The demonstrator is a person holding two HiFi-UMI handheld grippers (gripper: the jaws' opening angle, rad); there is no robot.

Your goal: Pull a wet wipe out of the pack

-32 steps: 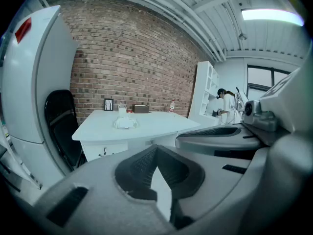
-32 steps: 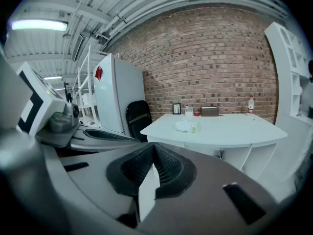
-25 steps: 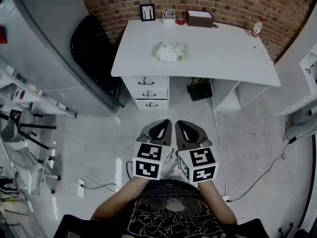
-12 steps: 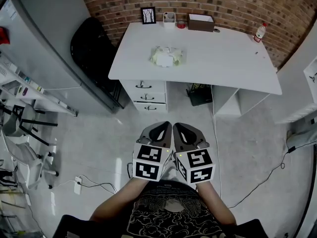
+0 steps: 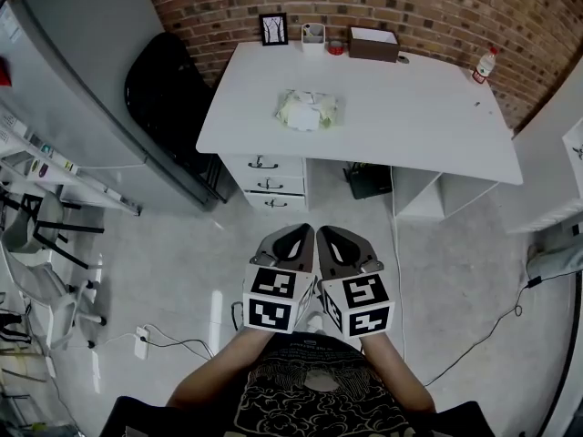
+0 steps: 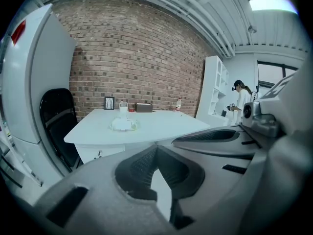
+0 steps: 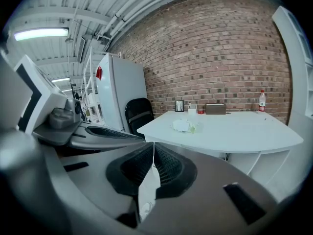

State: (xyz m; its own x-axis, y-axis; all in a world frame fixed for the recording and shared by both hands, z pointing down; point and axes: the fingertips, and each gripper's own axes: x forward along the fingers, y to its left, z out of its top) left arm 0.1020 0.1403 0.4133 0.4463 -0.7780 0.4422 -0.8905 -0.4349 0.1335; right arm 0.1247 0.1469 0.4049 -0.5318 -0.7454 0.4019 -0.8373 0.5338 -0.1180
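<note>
At the far left of the head view a grey refrigerator [image 5: 82, 71] stands by the brick wall [image 5: 437, 3], with a black chair [image 5: 164, 85] just beside it. Next comes the white counter [image 5: 419, 107], with a drawer unit [image 5: 266, 176] under its left end. The wet wipe pack [image 5: 307, 110] lies flat on the counter's left half, well apart from both tools, and nothing touches it. Along the counter's back edge, from left to right, stand a small framed picture [image 5: 272, 27], a white cup [image 5: 312, 33], a small red item [image 5: 336, 48] and a brown box [image 5: 373, 43]. A plastic bottle [image 5: 484, 64] with a red cap stands alone near the right corner.

Lower down, over the grey floor [image 5: 164, 262], a power strip [image 5: 139, 342] lies at the left. The left hand-held gripper [image 5: 293, 235] and the right hand-held gripper [image 5: 333, 237] are held side by side in front of the person's body, well short of the counter, with their marker cubes nearly touching. In the left gripper view the jaws meet at the tips with nothing between them, and the pack sits far ahead on the counter. The right gripper view shows the same: the jaws are closed tip to tip and empty, the pack lies beyond them, and the bottle is at the far right. A cable [image 5: 492, 321] trails across the floor at the right.
</note>
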